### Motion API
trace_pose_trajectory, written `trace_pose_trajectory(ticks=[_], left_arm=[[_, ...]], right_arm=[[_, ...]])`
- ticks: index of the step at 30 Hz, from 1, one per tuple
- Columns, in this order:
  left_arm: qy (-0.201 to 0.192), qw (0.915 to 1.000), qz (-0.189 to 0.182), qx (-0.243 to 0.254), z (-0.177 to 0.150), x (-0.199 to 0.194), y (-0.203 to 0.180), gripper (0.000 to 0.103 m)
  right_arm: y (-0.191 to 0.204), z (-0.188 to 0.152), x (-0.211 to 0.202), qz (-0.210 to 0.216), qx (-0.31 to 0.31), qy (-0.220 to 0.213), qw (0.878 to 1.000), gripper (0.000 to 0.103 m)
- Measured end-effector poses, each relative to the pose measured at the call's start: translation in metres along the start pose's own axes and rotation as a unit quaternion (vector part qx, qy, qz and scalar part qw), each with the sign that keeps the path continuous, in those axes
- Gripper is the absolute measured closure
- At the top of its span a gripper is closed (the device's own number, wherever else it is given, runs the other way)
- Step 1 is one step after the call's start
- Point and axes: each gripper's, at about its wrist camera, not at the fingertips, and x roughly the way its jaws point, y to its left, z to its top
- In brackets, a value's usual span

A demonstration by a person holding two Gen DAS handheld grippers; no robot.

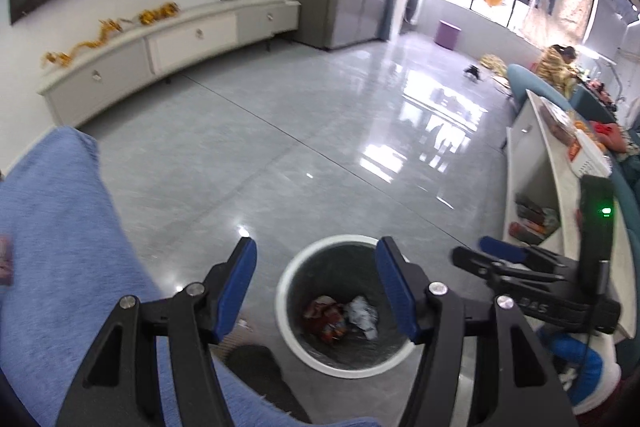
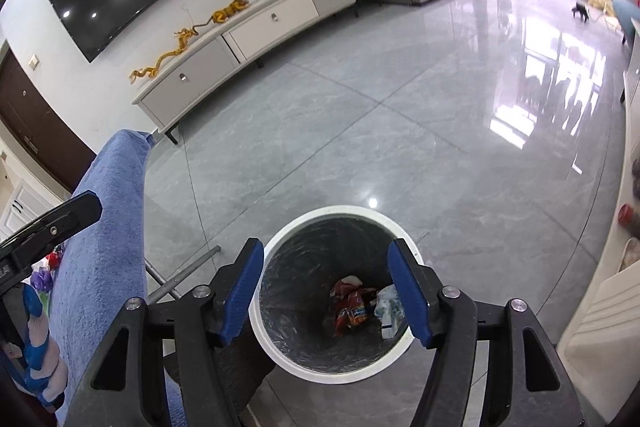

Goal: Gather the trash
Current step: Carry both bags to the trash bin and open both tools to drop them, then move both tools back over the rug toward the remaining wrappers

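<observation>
White-rimmed bin (image 2: 336,371) holds a red wrapper (image 2: 352,307) and crumpled white paper (image 2: 388,307).

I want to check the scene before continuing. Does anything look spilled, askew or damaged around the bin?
Nothing stands out. The round white-rimmed bin with a dark liner stands upright on the grey tiled floor, and the red crumpled wrapper and white crumpled wrapper lie inside it. Both grippers, left and right, are open and empty.

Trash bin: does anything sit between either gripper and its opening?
Nothing visible does. The right gripper and the left gripper are open and empty over the trash bin, which has no lid. A red wrapper and white paper lie at its bottom.
</observation>
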Motion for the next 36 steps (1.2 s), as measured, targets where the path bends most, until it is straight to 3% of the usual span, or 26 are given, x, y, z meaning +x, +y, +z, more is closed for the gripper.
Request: trace_pose_trajectory(ticks=[8,13,15,26,32,36], left_arm=[[-0.073,0.9956,0.056,-0.015,-0.01,-0.055,0.012,0.043],[-0.115,0.99,0.077,-0.028,-0.016,-0.093,0.028,0.043],[-0.121,0.989,0.078,-0.031,-0.019,-0.108,0.035,0.043],[-0.156,0.9814,0.089,-0.067,-0.047,-0.172,0.09,0.043],[-0.167,0.9707,0.141,-0.1,-0.082,-0.194,0.14,0.041],[-0.149,0.9619,0.183,-0.138,-0.119,-0.197,0.192,0.041]], right_arm=[[0.031,0.003,-0.047,-0.033,-0.034,-0.053,0.997,0.014],[0.059,0.008,-0.082,-0.041,-0.054,-0.094,0.993,0.011],[0.072,0.011,-0.095,-0.037,-0.057,-0.11,0.992,0.0],[0.156,0.01,-0.142,-0.013,-0.12,-0.157,0.98,0.0],[0.211,-0.002,-0.138,0.02,-0.17,-0.137,0.976,0.0],[0.248,-0.011,-0.118,0.042,-0.203,-0.104,0.973,0.0]])
